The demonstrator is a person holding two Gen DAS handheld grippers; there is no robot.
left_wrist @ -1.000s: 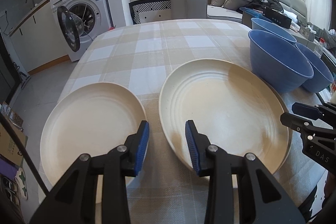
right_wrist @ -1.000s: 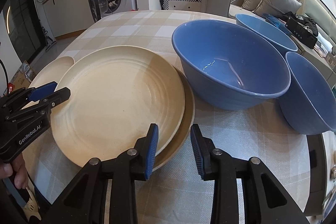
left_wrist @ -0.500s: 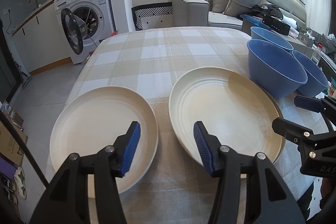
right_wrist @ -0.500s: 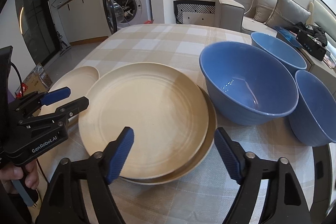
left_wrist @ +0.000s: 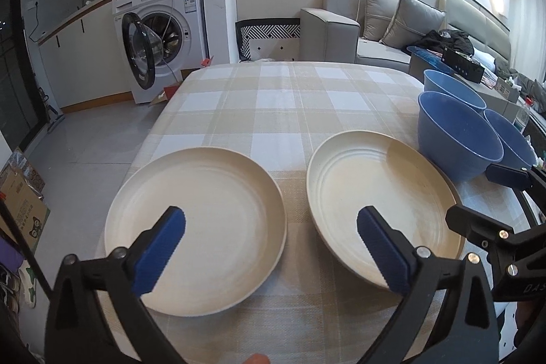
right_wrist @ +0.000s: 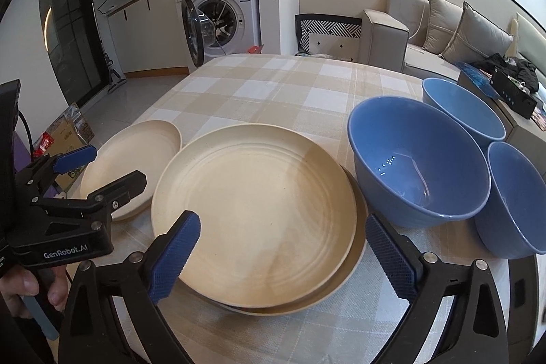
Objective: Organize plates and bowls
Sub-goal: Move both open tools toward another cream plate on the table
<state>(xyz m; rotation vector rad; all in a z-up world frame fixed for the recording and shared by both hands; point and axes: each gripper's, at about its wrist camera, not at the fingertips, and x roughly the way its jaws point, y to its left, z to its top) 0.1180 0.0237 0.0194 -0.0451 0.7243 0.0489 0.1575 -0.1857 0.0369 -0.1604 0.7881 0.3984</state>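
Left jaws: left gripper (left_wrist: 271, 236) opening, blue ribbed pads spread wide, nothing between them; it hovers over the gap between the lone plate and the plate stack.
Right jaws: right gripper (right_wrist: 283, 248) opening too, pads spread either side of the stack's near rim without touching it; nothing pinched.
Plate stack: round cream ridged plate (right_wrist: 252, 193) lies on top of a second cream plate (right_wrist: 358, 248), of which only the right and near rim shows; top plate sits off-centre to the left, not squared up.
Lone plate: third round cream plate (left_wrist: 194, 224) lies flat on the cloth just left of the stack, apart from it.
Bowls: three deep blue glossy bowls, nearest bowl (right_wrist: 419, 159), far bowl (right_wrist: 462, 111), right-hand bowl (right_wrist: 515, 197); all upright, clustered right of the stack, rims close, none nested.
Surface: table with beige-and-white checked cloth (left_wrist: 290, 101), far half bare.
Progress (judgement): early. Two plates stacked; one plate still to join, then stack to be trued; bowls not yet nested.
Next (judgement): lone plate is the closest loose item for the left gripper; thin rim needs an edge pinch.
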